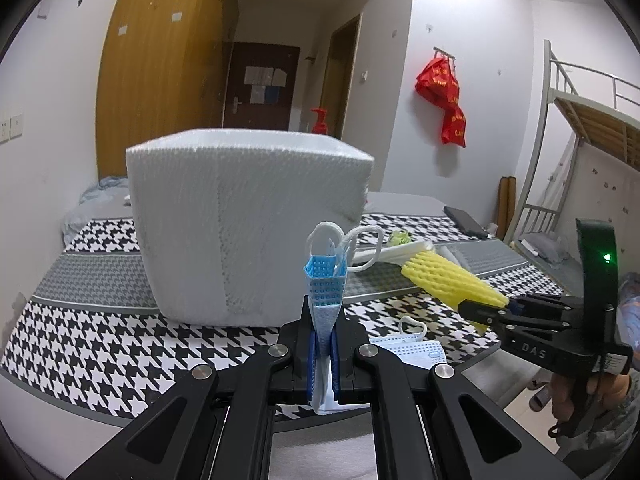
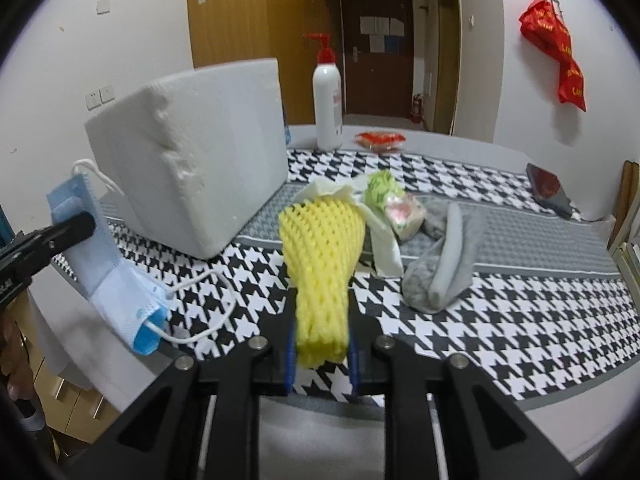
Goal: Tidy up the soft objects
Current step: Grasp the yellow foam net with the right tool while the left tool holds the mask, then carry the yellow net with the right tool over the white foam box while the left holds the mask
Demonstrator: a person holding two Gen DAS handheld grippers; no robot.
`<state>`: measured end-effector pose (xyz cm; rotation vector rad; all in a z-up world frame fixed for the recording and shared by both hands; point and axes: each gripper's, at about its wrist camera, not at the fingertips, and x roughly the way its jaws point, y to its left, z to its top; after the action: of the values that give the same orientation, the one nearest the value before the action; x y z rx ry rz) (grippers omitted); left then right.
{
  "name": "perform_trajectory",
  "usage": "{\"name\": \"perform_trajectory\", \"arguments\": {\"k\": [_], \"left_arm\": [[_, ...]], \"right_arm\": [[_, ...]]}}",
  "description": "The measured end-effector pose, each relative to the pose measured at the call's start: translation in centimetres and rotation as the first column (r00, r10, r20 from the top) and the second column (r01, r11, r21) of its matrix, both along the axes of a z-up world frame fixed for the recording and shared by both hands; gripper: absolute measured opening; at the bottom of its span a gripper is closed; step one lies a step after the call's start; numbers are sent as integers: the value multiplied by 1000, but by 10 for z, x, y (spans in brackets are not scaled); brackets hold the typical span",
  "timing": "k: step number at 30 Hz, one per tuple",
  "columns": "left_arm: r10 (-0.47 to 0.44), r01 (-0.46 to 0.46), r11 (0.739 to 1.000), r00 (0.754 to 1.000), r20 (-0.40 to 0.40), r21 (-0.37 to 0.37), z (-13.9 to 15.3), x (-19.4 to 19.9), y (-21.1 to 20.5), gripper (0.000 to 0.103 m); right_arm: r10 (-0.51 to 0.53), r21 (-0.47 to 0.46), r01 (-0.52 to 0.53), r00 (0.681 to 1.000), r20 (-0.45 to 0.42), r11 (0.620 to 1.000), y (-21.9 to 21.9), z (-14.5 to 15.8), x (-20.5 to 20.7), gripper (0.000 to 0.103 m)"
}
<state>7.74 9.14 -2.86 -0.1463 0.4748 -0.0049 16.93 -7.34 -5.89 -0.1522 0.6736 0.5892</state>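
Left wrist view: left gripper [image 1: 323, 344] clamped tight on a folded blue mask [image 1: 325, 280], held upright before the white foam box [image 1: 248, 224]. A 2nd mask [image 1: 416, 350] lies flat on the houndstooth cloth [image 1: 100, 344]. Right gripper [image 1: 494, 312] reads "DAS"; it pinches the yellow foam net [image 1: 448, 280].

Right wrist view: right gripper [image 2: 322, 354] nearly closed, pads squeezing the net [image 2: 320, 252], no earlier frame to compare. Grey sock [image 2: 444, 256] and tissue [image 2: 380, 240] lie beside it. Pump bottle [image 2: 328, 108] label unreadable; red bag [image 2: 560, 48] lettering illegible.
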Motion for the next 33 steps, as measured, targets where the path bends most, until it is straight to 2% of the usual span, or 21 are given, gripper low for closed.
{"name": "perform_trajectory", "arguments": {"k": [13, 33], "left_arm": [[-6, 5, 1000, 999, 51, 21, 15, -26, -5, 6], [8, -21, 995, 992, 128, 102, 45, -49, -16, 6]], "right_arm": [[-7, 52, 2, 996, 84, 999, -22, 27, -32, 23], [-16, 140, -9, 984, 180, 990, -45, 61, -63, 23]]}}
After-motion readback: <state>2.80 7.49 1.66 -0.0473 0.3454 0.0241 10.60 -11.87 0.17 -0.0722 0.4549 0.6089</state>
